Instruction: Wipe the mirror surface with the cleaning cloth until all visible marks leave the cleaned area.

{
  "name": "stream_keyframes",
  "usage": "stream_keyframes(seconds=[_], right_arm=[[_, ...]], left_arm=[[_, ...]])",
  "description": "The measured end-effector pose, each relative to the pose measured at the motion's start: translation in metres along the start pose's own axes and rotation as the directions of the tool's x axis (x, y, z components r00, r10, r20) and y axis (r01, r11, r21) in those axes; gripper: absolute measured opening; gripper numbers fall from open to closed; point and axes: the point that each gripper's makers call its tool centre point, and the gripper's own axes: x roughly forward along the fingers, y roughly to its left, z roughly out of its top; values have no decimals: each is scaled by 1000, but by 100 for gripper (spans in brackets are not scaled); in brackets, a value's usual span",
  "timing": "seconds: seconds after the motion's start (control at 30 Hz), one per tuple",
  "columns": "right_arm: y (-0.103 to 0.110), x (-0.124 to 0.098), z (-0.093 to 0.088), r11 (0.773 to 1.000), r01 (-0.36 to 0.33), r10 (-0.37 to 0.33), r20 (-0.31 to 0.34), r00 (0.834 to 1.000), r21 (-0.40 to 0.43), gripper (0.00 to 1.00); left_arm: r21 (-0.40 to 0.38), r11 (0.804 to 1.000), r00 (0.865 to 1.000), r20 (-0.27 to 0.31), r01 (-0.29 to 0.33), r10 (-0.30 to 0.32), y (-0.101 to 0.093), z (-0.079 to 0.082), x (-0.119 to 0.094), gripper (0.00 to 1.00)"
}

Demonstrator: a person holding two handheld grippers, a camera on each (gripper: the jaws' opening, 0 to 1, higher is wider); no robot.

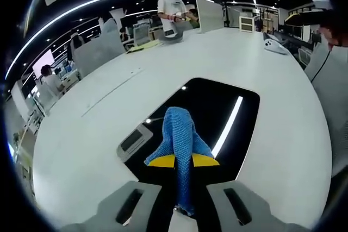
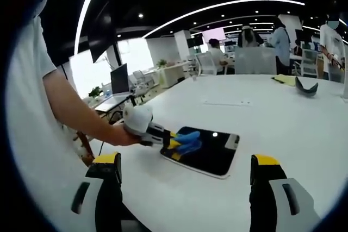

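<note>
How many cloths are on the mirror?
1. The blue cloth lies on the dark mirror near its edge, held by the left gripper. No other cloth is visible.

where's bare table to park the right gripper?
Wide bare white table right of the mirror and behind it, up to the yellow-green sheet and dark object. Crowded at the mirror's left edge: left gripper holds the blue cloth there.
</note>
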Motion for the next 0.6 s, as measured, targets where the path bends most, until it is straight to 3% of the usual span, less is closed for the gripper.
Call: stream_keyframes(seconds=[0.6], right_arm=[[-6, -7, -4, 1000, 16, -16, -4, 1000, 11, 99]], left_arm=[[33, 999, 999, 5, 36, -37, -16, 11, 10, 6]])
